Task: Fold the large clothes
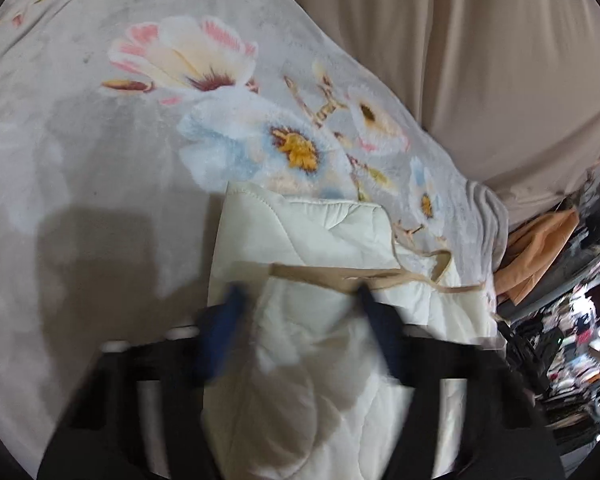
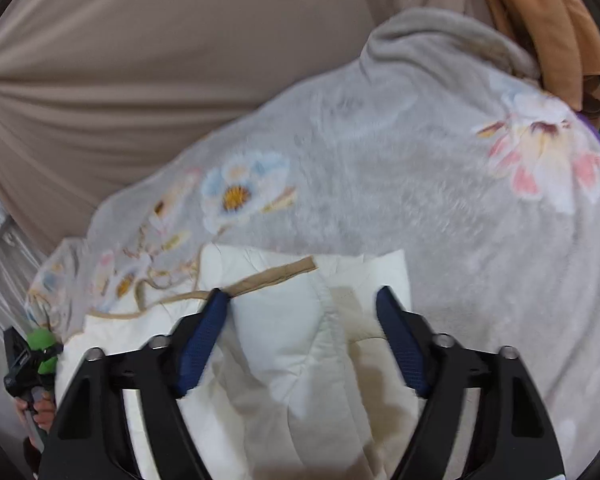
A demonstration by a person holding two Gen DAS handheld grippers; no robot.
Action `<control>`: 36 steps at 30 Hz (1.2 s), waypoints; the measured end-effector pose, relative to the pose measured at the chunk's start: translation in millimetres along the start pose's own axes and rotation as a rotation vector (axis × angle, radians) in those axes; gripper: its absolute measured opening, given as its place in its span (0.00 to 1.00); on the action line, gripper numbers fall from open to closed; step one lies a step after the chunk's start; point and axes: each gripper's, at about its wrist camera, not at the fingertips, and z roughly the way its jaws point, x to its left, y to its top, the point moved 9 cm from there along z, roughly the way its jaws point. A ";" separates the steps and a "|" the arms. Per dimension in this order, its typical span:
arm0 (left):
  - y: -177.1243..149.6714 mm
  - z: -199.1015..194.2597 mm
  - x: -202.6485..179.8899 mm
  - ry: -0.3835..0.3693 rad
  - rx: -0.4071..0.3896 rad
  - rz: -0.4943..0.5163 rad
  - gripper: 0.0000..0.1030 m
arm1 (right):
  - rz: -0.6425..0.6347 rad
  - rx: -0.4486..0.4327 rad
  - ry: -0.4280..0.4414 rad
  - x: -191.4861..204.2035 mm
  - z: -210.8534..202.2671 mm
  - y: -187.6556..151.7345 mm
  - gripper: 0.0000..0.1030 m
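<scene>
Both your grippers, left [image 1: 300, 304] and right [image 2: 304, 300], stand open over the cream jacket [image 2: 300, 360] on the floral blanket [image 2: 440, 200].

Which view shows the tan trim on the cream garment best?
The right wrist view: the tan trim lies sharp across the cream garment. The left wrist view shows it too, but motion blur smears the lower part.

Cream quilted garment [image 2: 300, 360] on floral grey blanket [image 2: 420, 200], between the right gripper [image 2: 302, 296]'s parted fingers [image 2: 204, 340].
</scene>
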 end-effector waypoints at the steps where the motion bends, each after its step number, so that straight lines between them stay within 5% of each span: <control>1: 1.4 -2.6 -3.5 0.008 -0.008 0.027 0.12 | -0.016 -0.007 -0.004 5.5 0.1 -0.2 0.11; 7: 34.6 -65.8 -63.4 0.016 -0.251 0.220 0.08 | -0.044 -0.311 0.108 43.2 -79.0 45.6 0.08; 10: 56.1 -73.9 -79.6 0.075 -0.340 0.280 0.08 | -0.055 -0.415 0.058 42.4 -94.8 68.6 0.08; 14: 67.5 -21.5 -62.4 0.147 -0.243 0.259 0.08 | -0.022 -0.309 -0.011 17.6 -43.7 74.7 0.08; 18: 56.5 51.1 -20.3 0.261 -0.096 0.229 0.09 | -0.027 -0.128 -0.133 -14.0 30.8 47.4 0.08; 20: 48.8 68.8 -5.4 0.258 -0.068 0.208 0.09 | -0.018 -0.076 -0.149 -24.6 52.0 33.7 0.08; 30: 34.9 92.1 -1.8 0.388 -0.113 0.313 0.12 | -0.096 0.022 -0.264 -31.9 82.8 15.8 0.10; 36: 40.8 71.0 -9.4 0.454 -0.163 0.342 0.20 | -0.083 -0.006 -0.270 -33.2 66.6 25.2 0.22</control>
